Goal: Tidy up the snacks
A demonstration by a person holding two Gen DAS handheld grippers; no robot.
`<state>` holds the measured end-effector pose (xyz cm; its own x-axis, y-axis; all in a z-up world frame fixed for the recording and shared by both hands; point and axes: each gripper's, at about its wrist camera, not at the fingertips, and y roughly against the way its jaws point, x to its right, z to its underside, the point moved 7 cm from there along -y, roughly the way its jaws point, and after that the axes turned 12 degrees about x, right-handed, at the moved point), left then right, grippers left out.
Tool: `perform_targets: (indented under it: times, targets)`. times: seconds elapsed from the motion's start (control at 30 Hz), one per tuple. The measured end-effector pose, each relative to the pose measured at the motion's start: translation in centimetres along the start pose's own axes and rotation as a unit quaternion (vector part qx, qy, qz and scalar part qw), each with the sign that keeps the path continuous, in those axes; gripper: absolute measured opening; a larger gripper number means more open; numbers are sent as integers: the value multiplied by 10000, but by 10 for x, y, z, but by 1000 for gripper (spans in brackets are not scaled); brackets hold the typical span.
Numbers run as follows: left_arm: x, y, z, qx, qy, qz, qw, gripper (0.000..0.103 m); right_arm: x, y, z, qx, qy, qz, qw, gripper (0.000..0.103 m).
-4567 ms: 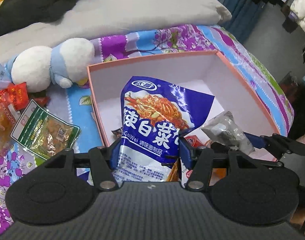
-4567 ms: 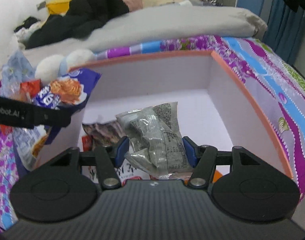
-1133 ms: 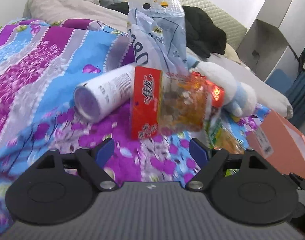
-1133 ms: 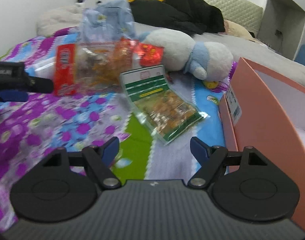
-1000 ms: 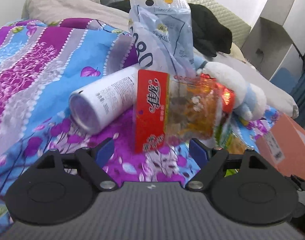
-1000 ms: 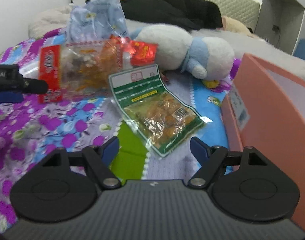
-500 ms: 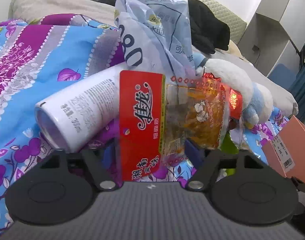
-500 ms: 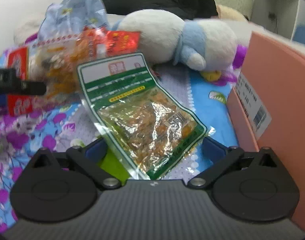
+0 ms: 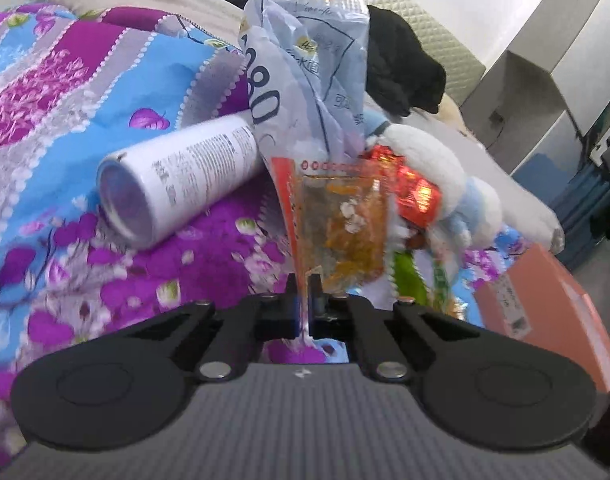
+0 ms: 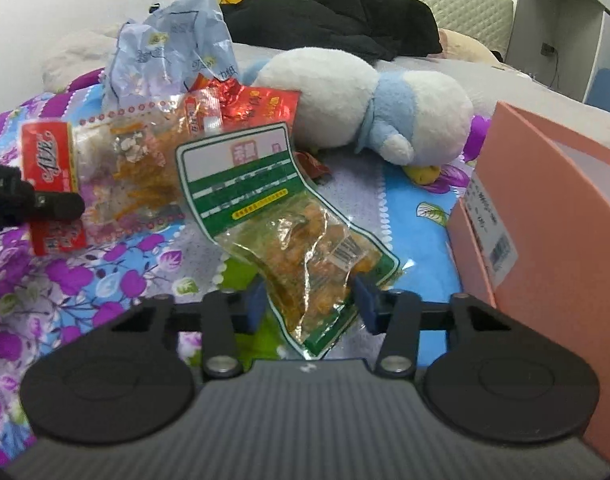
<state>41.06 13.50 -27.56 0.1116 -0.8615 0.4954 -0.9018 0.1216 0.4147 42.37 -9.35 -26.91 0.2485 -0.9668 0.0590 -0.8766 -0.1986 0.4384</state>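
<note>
My left gripper (image 9: 304, 302) is shut on the edge of a red-and-clear snack bag (image 9: 339, 224) and holds it upright over the floral bedspread. The same bag (image 10: 105, 176) shows at the left of the right wrist view, with the left gripper's tip (image 10: 45, 204) on it. My right gripper (image 10: 311, 306) is closed against the sides of a green-and-clear snack bag (image 10: 281, 216), which bends upward between the jaws. The pink box (image 10: 553, 216) stands at the right.
A white cylindrical tube (image 9: 177, 176) lies on the bedspread at the left. A pale blue crinkled bag (image 9: 309, 68) stands behind the snacks. A white and blue plush toy (image 10: 377, 108) lies beside the box. Dark clothes (image 10: 337, 16) are piled at the back.
My left gripper has closed on the red-and-clear bag and turned it upright. My right gripper has closed in on the green bag, which now bends up between the jaws.
</note>
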Motion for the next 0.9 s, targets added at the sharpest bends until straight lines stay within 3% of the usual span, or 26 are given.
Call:
perform_targets:
  times: [0.13, 0.43, 0.9]
  targets:
    - [4, 22, 10, -76, 382, 275, 9989, 4, -3, 19, 6, -63, 14, -109, 9999, 44]
    - [15, 77, 36, -124, 613, 396, 9973, 3, -12, 70, 26, -266, 152, -208, 9993, 42]
    - [11, 179, 65, -141, 800, 7, 9967, 3, -28, 149, 55, -477, 281, -434, 9975, 38]
